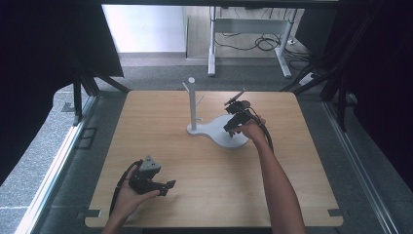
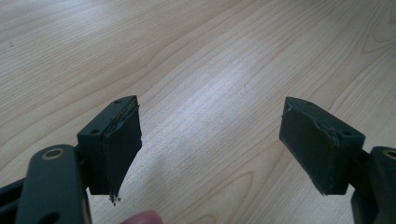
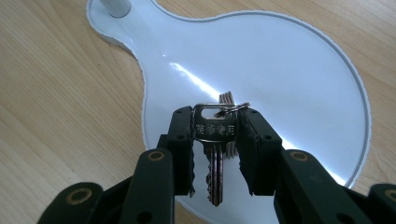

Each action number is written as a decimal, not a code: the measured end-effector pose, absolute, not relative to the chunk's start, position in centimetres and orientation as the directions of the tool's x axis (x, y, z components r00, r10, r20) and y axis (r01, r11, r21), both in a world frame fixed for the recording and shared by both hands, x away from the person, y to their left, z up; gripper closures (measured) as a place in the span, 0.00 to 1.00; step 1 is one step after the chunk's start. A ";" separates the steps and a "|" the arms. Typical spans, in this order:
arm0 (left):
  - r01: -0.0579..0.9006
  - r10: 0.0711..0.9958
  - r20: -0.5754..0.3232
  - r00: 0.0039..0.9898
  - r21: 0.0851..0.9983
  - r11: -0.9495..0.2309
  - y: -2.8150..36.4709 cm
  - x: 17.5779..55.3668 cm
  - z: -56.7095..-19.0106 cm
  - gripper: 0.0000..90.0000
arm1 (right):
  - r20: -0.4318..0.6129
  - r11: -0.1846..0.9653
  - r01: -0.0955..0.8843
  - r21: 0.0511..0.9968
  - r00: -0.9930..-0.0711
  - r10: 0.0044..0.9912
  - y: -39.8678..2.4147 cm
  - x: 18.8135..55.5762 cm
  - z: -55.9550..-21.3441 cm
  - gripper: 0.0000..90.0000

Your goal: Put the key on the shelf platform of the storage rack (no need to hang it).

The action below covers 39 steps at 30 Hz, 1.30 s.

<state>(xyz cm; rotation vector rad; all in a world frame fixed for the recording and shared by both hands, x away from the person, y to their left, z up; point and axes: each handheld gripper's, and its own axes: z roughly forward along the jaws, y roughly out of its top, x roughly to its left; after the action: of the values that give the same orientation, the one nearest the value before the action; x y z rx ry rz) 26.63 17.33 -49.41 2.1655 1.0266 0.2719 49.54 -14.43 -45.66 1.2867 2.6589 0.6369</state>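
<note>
right tool: clamped on keys, gripped by the key heads, blades hanging toward the camera
keys: over the white dish of the stand, clear of its surface
left tool: wide, nothing between, idle near bench front edge
step: probably lowering keys to dish; best kept over the middle, set down gently, released only once resting
risk: keys sliding toward rim
hidden: ring mostly behind the heads; number of keys unclear; gap to dish hard to judge
</note>
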 end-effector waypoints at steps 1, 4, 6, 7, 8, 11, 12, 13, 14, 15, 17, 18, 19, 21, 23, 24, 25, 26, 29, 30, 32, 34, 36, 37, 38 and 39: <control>0.592 0.742 -0.108 0.662 0.683 -0.428 17.3 26.6 -49.4 0.24 | 0.075 0.547 0.723 0.423 -0.630 0.773 -14.5 49.6 -45.8 0.75; 0.592 0.742 -0.108 0.661 0.683 -0.428 17.3 26.6 -49.4 0.24 | 0.074 0.542 0.722 0.430 -0.626 0.776 -14.6 49.6 -46.2 0.75; 0.591 0.741 -0.107 0.663 0.682 -0.430 17.3 26.6 -49.4 0.24 | 0.071 0.544 0.725 0.422 -0.625 0.778 -14.6 49.7 -46.7 0.75; 0.592 0.742 -0.107 0.662 0.682 -0.430 17.3 26.6 -49.4 0.24 | 0.066 0.547 0.725 0.418 -0.625 0.778 -14.6 49.7 -47.0 0.75; 0.592 0.742 -0.106 0.662 0.681 -0.431 17.3 26.6 -49.4 0.24 | 0.064 0.548 0.727 0.414 -0.623 0.779 -14.6 49.8 -47.2 0.75; 0.593 0.743 -0.107 0.661 0.681 -0.430 17.4 26.6 -49.4 0.24 | 0.061 0.542 0.728 0.420 -0.618 0.784 -14.7 49.9 -47.7 0.75; 0.593 0.743 -0.107 0.661 0.681 -0.430 17.4 26.6 -49.4 0.24 | 0.061 0.542 0.728 0.420 -0.618 0.784 -14.7 49.9 -47.7 0.75; 0.594 0.743 -0.108 0.660 0.681 -0.429 17.4 26.7 -49.4 0.24 | 0.058 0.541 0.727 0.422 -0.617 0.785 -14.8 49.9 -47.9 0.75; 0.594 0.744 -0.108 0.660 0.680 -0.429 17.4 26.7 -49.4 0.24 | 0.048 0.545 0.723 0.423 -0.619 0.784 -14.8 49.9 -48.1 0.75; 0.595 0.744 -0.108 0.660 0.680 -0.429 17.4 26.7 -49.5 0.24 | 0.046 0.546 0.725 0.421 -0.618 0.785 -14.8 49.9 -48.1 0.75; 0.595 0.744 -0.108 0.660 0.680 -0.430 17.4 26.7 -49.5 0.24 | 0.037 0.551 0.721 0.419 -0.620 0.784 -14.8 49.8 -48.3 0.75; 0.595 0.744 -0.107 0.660 0.680 -0.430 17.4 26.7 -49.5 0.24 | 0.033 0.553 0.720 0.418 -0.621 0.783 -14.7 49.8 -48.5 0.75; 0.595 0.744 -0.107 0.660 0.680 -0.430 17.4 26.7 -49.5 0.24 | 0.028 0.557 0.720 0.414 -0.622 0.783 -14.7 49.8 -48.7 0.75; 0.594 0.743 -0.107 0.661 0.679 -0.432 17.3 26.6 -49.5 0.24 | 0.015 0.558 0.718 0.416 -0.619 0.785 -14.8 49.7 -49.0 0.75; 0.594 0.742 -0.106 0.662 0.678 -0.433 17.3 26.7 -49.5 0.24 | 0.014 0.555 0.722 0.413 -0.615 0.789 -14.9 49.7 -49.2 0.74; 0.594 0.742 -0.105 0.662 0.678 -0.433 17.3 26.7 -49.5 0.24 | 0.015 0.556 0.722 0.412 -0.615 0.788 -14.9 49.8 -49.3 0.74; 0.595 0.742 -0.107 0.661 0.678 -0.433 17.3 26.7 -49.5 0.24 | 0.021 0.551 0.724 0.414 -0.613 0.790 -15.0 49.8 -49.4 0.74; 0.595 0.743 -0.107 0.661 0.678 -0.432 17.3 26.7 -49.5 0.24 | 0.021 0.550 0.724 0.416 -0.612 0.791 -15.1 49.8 -49.4 0.74; 0.594 0.742 -0.106 0.662 0.678 -0.433 17.3 26.7 -49.6 0.24 | 0.014 0.552 0.720 0.420 -0.613 0.790 -15.1 49.7 -49.3 0.71; 0.595 0.742 -0.107 0.661 0.677 -0.433 17.3 26.7 -49.6 0.24 | 0.015 0.552 0.719 0.423 -0.615 0.789 -15.1 49.7 -49.2 0.69; 0.595 0.742 -0.107 0.662 0.677 -0.433 17.3 26.7 -49.5 0.24 | 0.011 0.556 0.718 0.419 -0.616 0.787 -15.1 49.6 -49.1 0.64; 0.594 0.742 -0.106 0.662 0.677 -0.434 17.3 26.7 -49.5 0.24 | 0.003 0.552 0.718 0.424 -0.610 0.792 -15.2 49.5 -49.0 0.62; 0.594 0.742 -0.106 0.662 0.678 -0.433 17.3 26.7 -49.5 0.24 | 0.013 0.541 0.720 0.435 -0.606 0.795 -15.3 49.5 -48.7 0.59; 0.594 0.742 -0.106 0.662 0.678 -0.433 17.3 26.7 -49.6 0.24 | 0.011 0.535 0.721 0.441 -0.600 0.800 -15.3 49.4 -48.6 0.58; 0.594 0.742 -0.106 0.662 0.678 -0.433 17.3 26.7 -49.6 0.24 | 0.014 0.530 0.720 0.448 -0.598 0.802 -15.4 49.3 -48.4 0.56; 0.594 0.742 -0.107 0.661 0.679 -0.432 17.3 26.7 -49.6 0.24 | 0.016 0.526 0.717 0.457 -0.598 0.801 -15.5 49.3 -48.2 0.55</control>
<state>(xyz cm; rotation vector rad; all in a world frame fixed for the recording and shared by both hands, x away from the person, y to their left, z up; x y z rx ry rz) 26.68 17.26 -49.58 2.1697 1.0282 0.2704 49.27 -15.54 -48.21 1.2946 2.5683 0.6321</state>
